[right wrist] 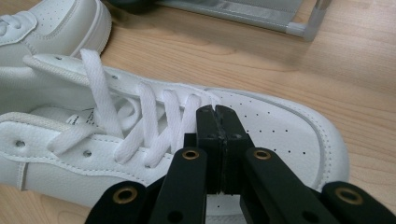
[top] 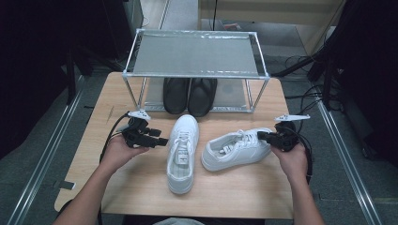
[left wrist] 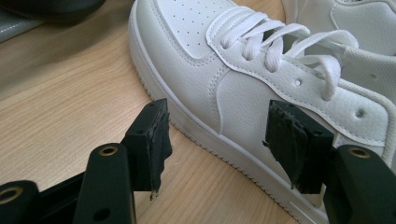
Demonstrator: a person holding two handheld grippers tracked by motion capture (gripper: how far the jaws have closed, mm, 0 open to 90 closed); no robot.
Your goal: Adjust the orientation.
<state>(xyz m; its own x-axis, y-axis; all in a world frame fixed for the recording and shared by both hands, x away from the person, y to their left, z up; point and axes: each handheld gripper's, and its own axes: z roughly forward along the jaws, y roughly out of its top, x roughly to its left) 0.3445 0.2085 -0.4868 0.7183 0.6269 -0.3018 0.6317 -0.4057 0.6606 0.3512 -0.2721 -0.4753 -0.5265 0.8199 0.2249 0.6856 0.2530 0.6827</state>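
Two white lace-up sneakers lie on the wooden table (top: 234, 192). The left sneaker (top: 182, 152) points away from me. The right sneaker (top: 237, 149) lies across, toe to the right. My left gripper (top: 159, 140) stands open just left of the left sneaker. In the left gripper view, the gripper (left wrist: 224, 140) has its pads apart in front of that sneaker's side (left wrist: 196, 60), not touching it. My right gripper (top: 262, 137) is at the right sneaker's toe. In the right gripper view, its jaws (right wrist: 217, 112) are pressed together over the toe cap (right wrist: 280, 126), by the lowest lace; no lace shows between them.
A metal rack (top: 192, 74) stands at the table's far side, with a pair of black shoes (top: 190, 96) on its low shelf. The rack's base (right wrist: 243, 11) is close behind the right sneaker. Bare table lies in front of the sneakers.
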